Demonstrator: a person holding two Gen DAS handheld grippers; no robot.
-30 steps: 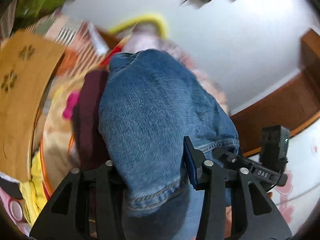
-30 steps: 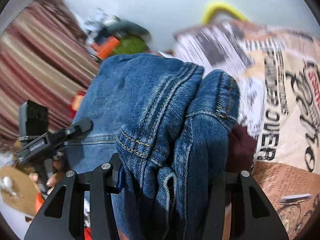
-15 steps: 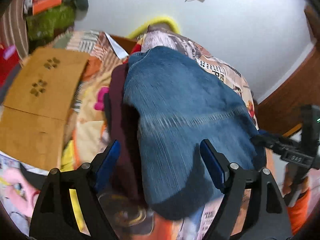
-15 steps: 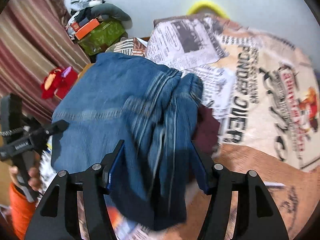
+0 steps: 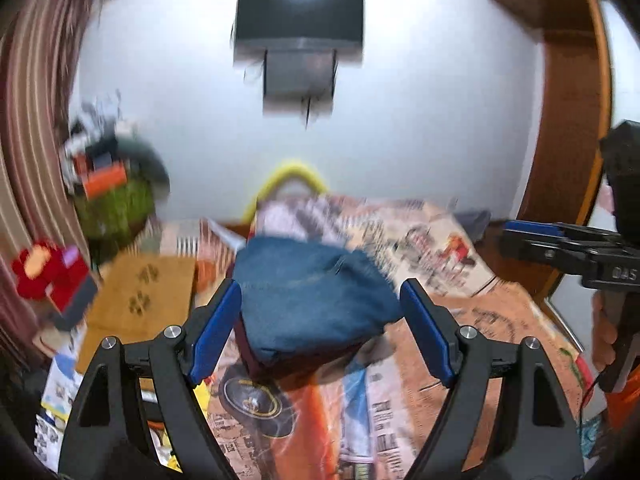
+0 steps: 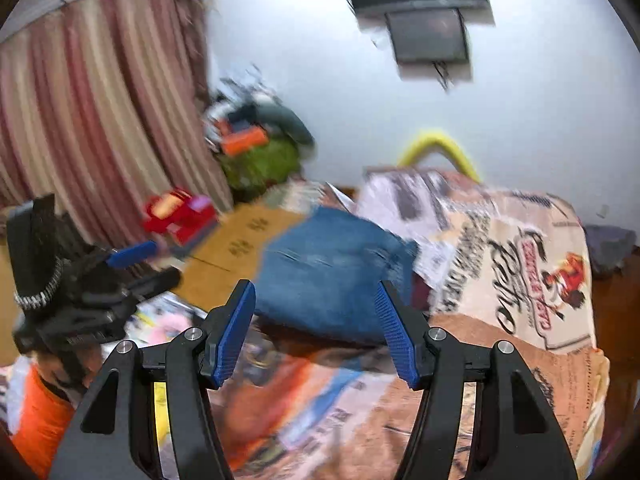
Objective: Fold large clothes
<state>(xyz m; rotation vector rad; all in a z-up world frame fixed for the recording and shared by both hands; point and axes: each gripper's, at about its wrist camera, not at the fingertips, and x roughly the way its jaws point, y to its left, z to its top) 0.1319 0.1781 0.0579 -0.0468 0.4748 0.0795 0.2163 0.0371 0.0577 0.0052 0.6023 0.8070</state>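
Jeans (image 5: 312, 296) on bedspread (image 5: 440, 240); cardboard (image 5: 140, 292) left.

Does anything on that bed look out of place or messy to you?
Nothing looks spilled or damaged. The folded jeans sit on a dark maroon garment on the printed bedspread, and they bulge rather than lie flat. Both tools, left and right, are open and empty.

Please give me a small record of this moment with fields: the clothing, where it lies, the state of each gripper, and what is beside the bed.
clothing: folded blue jeans, on top of a dark red garment
surface: bed with a printed bedsheet
left gripper: jaws open, holding nothing, apart from the jeans
right gripper: jaws open, holding nothing
beside the bed: cardboard sheet, striped curtain
wall: dark screen
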